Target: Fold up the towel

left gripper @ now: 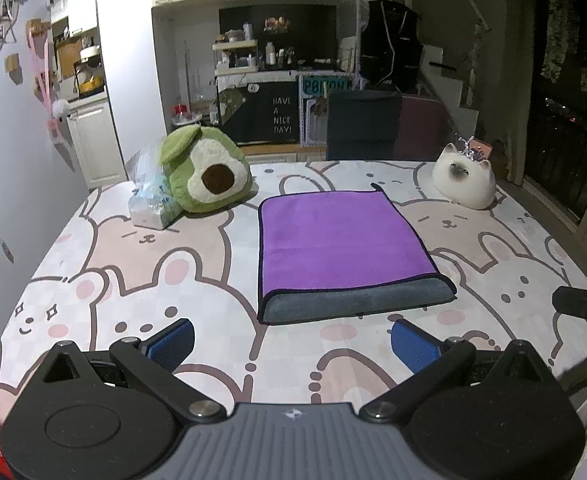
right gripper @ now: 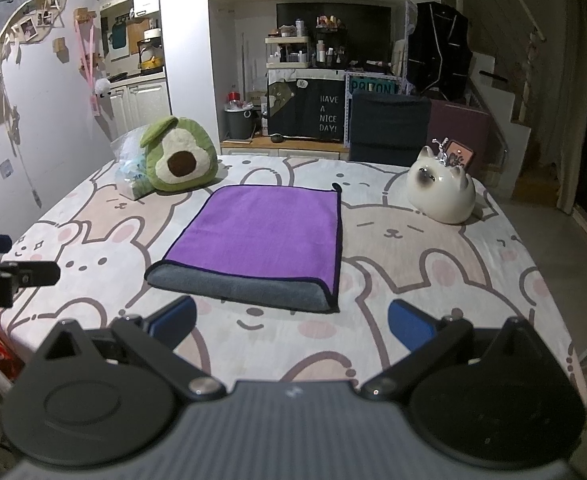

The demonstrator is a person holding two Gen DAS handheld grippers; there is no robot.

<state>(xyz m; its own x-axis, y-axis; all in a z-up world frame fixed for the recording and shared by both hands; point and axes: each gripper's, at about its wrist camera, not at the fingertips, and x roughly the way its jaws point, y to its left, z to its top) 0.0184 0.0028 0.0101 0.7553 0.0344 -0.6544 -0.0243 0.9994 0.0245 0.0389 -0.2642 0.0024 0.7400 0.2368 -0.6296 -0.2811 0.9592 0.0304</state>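
Nearest the lens, both tools hang above the table's (left gripper: 73,248) near edge with nothing between their blue pads: the left gripper (left gripper: 291,340) is spread wide, and so is the right gripper (right gripper: 291,320). Just beyond them the towel (left gripper: 333,240) lies flat mid-table, apparently already doubled, purple face up with a grey band showing along its near side. Squared to the near edge, it seems ready for another fold. At the far-left corner sit an avocado plush (left gripper: 205,172) and a plastic bag (left gripper: 149,200); a cat figurine (right gripper: 441,192) stands far right, well apart from the folding area.
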